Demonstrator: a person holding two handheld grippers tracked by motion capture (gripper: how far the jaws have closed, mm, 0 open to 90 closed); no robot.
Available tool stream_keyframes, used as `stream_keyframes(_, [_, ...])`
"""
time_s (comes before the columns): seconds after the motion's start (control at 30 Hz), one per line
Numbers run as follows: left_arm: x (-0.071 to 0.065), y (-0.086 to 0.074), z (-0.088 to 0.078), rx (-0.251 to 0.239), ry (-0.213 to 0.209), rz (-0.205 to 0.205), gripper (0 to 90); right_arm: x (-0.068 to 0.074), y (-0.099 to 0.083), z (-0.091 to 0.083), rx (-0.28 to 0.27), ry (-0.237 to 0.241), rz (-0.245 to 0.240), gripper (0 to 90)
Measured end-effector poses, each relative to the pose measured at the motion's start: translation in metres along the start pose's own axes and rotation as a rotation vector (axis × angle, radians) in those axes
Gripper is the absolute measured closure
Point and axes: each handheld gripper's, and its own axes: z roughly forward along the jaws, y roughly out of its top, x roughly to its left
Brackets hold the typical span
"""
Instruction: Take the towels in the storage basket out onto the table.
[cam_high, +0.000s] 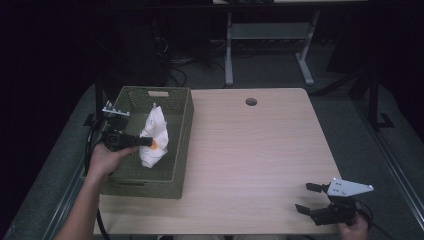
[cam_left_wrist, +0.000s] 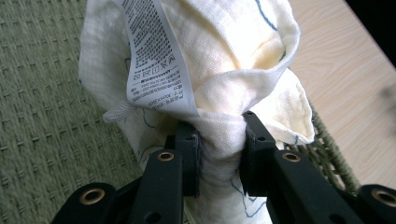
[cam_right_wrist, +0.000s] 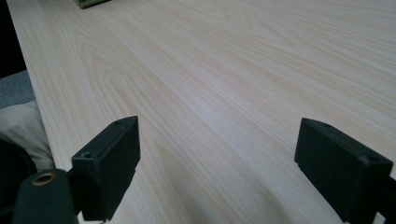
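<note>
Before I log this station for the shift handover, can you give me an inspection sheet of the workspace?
Surface: pale wood table, one round hole near the far edge.
Job's things: white cloth bunched and lifted over the green woven basket at the table's left; a printed care label hangs from the cloth.
Clutter: nothing seen.
Grippers: left gripper shut on the cloth; right gripper open above bare wood at the near right corner.
Cables: black cable loops from the left gripper; a tangle of cables on the floor beyond.
Surroundings: dark room, grey floor, a metal frame's legs behind the table.
</note>
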Motion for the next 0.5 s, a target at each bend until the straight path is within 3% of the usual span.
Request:
stream_keyframes(0.2, [0.001,-0.001,-0.002,-0.017,-0.007,0.001,72.9,0.0,0.0,0.0,-0.004,-0.001,0.001,13.8])
stream_keyframes(0.4, [0.003,-0.003,-0.006,-0.054,-0.034,-0.016,72.8,-0.001,0.0,0.0,-0.006,-0.003,0.004,13.8])
stream_keyframes(0.5, [0.003,-0.004,-0.011,-0.095,-0.067,-0.037,72.7,-0.001,0.0,0.0,-0.006,-0.002,0.004,13.9])
